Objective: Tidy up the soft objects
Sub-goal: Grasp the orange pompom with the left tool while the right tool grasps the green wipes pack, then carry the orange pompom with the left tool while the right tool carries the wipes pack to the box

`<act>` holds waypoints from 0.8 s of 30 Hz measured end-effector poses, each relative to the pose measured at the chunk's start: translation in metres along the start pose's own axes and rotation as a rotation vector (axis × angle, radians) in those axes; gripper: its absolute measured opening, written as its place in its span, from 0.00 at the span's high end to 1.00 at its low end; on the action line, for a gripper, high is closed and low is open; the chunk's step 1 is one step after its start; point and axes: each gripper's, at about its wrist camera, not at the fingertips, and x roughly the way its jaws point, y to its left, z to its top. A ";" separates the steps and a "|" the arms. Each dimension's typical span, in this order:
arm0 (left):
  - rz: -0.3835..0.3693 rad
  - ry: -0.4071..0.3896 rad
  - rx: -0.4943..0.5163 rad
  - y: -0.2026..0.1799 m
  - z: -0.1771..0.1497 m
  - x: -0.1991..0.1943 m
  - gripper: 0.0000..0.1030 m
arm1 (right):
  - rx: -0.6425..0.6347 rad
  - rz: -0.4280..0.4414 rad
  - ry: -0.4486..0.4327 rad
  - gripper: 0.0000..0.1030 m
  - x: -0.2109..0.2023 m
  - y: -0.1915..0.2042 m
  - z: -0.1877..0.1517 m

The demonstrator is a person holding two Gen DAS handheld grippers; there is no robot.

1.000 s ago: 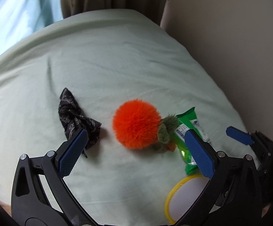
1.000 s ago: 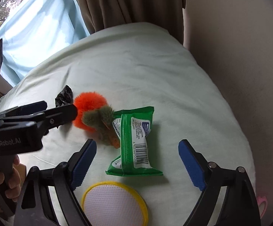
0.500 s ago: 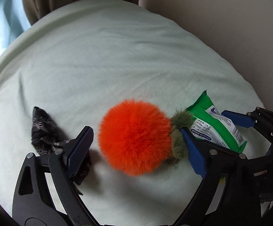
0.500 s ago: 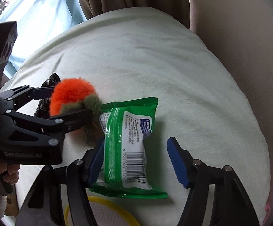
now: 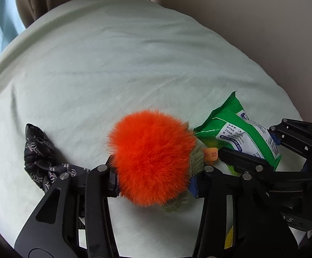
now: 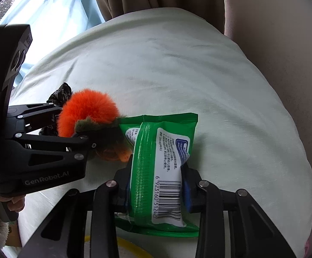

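Both grippers closing on soft things on the bed at once

The left gripper [image 5: 153, 180] is angling steeply down over the pale green bed [image 5: 134, 64], its fingers [image 5: 113, 178] closing narrow and pressing into the orange plush toy [image 5: 151, 159], which is lying beside the black patterned cloth [image 5: 40, 159]; the right gripper [image 6: 156, 191] is tilting down likewise just to its right, its fingers [image 6: 186, 189] closing on the green wipes packet [image 6: 162, 165] and pinching its near end while the far end is lying flat on the bed. The step in hand looks like the double grasp; next both hands are probably needing to firm the grip, then lift straight up without tangling, as the toy's green leaf is touching the packet. A yellow-rimmed round pad [image 6: 132, 249] is lying nearer the camera
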 end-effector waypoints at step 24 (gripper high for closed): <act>0.069 -0.166 -0.109 -0.046 0.009 -0.204 0.62 | 0.009 0.011 -0.173 0.69 -0.182 0.027 0.025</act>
